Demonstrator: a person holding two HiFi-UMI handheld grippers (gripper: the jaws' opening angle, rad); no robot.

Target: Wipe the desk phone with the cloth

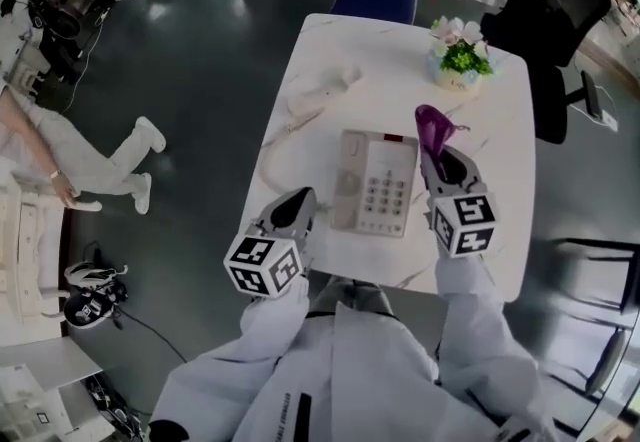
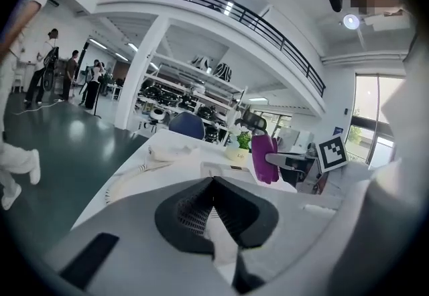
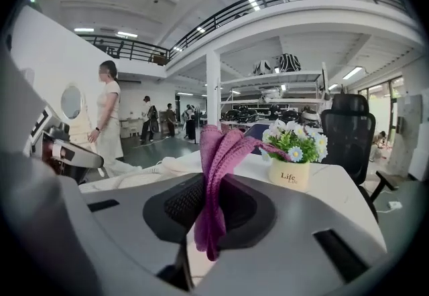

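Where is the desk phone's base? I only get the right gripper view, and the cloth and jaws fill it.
Observer: The base lies keypad-up on the table, just left of the right gripper.
Operator: Handset on it?
Observer: No, the handset lies off the base, farther up the table.
Operator: Left gripper?
Observer: The left gripper hangs by the base's near left corner, jaws together, empty.
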